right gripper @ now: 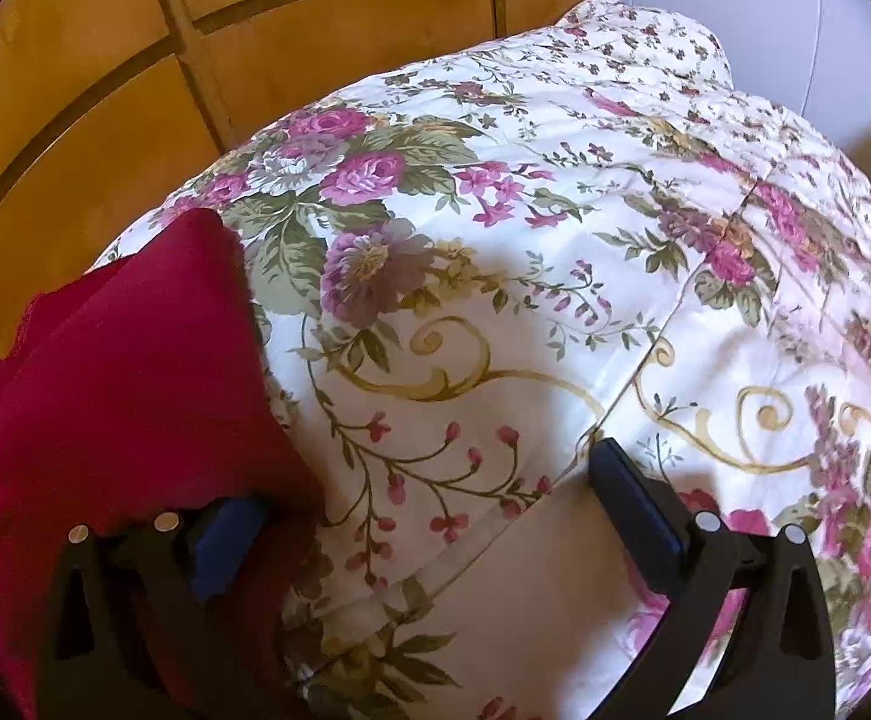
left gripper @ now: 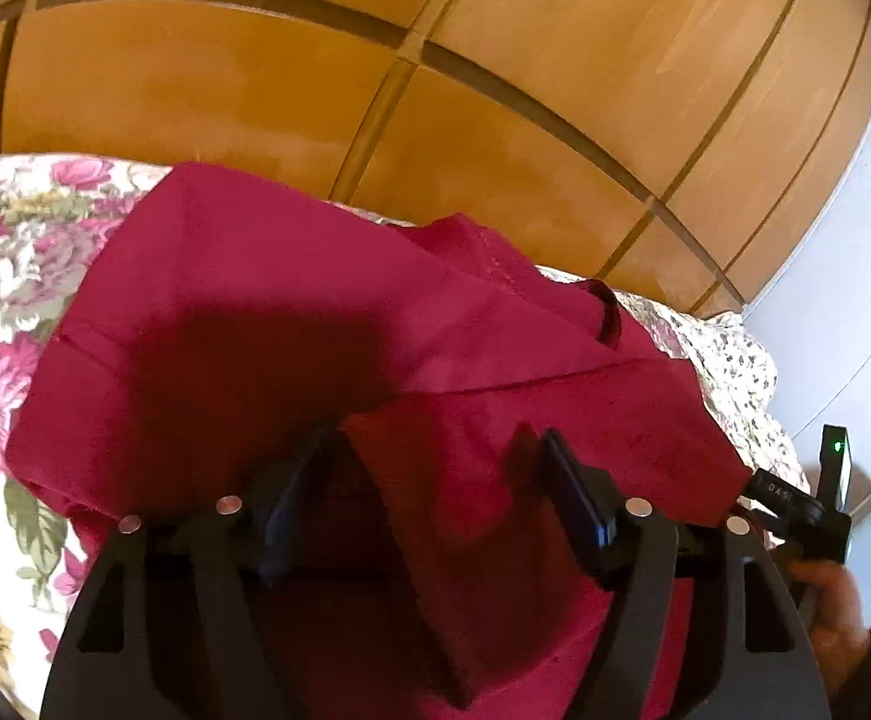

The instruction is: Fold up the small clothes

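A dark red garment (left gripper: 267, 312) lies spread on a floral bedspread (left gripper: 9, 276), with a folded layer on its right half. My left gripper (left gripper: 435, 444) hangs over its near edge, open, and a raised fold of the red cloth runs between the jaws without either pad pressing on it. In the right wrist view the same red garment (right gripper: 111, 372) fills the lower left. My right gripper (right gripper: 429, 477) is wide open over the bedspread (right gripper: 495, 330); its left finger (right gripper: 225, 540) lies at the garment's edge. The right gripper (left gripper: 795, 504) and the hand (left gripper: 831, 624) holding it show at the left view's right edge.
Orange-brown wooden panels (left gripper: 315, 90) with dark seams rise right behind the bed. A pale wall (left gripper: 855, 300) stands to the right. A pillow with a small flower print (right gripper: 645, 48) lies at the bed's far end. The bedspread stretches to the right of the garment.
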